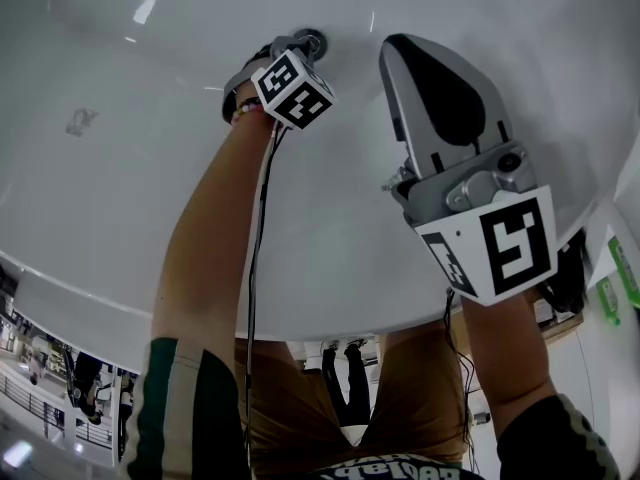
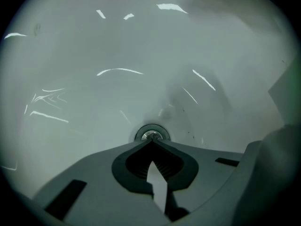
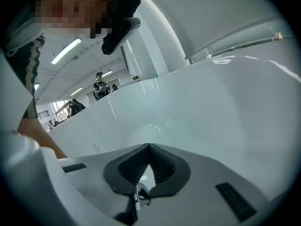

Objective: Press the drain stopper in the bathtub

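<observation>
White enamel of the bathtub (image 1: pixel 120 168) fills almost every view, smooth and shiny, with lamp reflections on it. One person leans over it, and the left forearm (image 1: pixel 215 228) reaches deep down toward the bottom.

The right hand-held gripper (image 3: pixel 149 146) hangs higher, over the tub's side and well apart from the work. Its jaws are pressed together with nothing between them. The left hand-held gripper (image 2: pixel 151 142) also has its jaws closed to one point, and it is empty too. This point stands right at the near edge of the drain stopper (image 2: pixel 152 135), a small round metal cap in a dark ring at the lowest place of the tub. Whether the tips touch the cap, I cannot tell.

I judge that the press is about to begin. The danger is that the narrow tip meets the edge of the cap and not its centre. Then the push can slide off the polished metal onto the enamel, or tilt the stopper so that it does not go down. The long reach makes the aim less steady.
</observation>
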A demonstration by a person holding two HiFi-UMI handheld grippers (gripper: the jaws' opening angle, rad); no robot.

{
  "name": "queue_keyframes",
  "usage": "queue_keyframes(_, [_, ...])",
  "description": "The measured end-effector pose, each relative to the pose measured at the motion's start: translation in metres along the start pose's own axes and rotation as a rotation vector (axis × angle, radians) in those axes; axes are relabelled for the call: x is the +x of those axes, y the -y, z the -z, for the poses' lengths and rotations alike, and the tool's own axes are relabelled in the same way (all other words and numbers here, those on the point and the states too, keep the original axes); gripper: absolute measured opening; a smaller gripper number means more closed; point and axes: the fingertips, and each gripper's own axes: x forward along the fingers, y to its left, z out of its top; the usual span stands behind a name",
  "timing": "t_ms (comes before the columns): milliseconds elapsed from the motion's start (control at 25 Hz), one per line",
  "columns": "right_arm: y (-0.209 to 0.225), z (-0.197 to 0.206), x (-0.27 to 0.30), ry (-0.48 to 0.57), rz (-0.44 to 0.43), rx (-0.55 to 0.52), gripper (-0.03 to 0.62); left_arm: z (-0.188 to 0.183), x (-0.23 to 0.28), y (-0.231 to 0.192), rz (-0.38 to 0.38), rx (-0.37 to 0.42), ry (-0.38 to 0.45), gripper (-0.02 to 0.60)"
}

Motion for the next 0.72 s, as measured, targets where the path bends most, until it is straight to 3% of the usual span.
queue_keyframes(280, [-0.004,0.005,0.005,-0.016,0.004,-0.012,0.014,-0.001,0.014,0.002,0.006,0.036,-0.023,0.009])
queue_keyframes(720, [0.001,0.004,0.004,-0.007,0.001,0.049,0.014,-0.002,0.020,0.001,0.021,-0.085,-0.120,0.011])
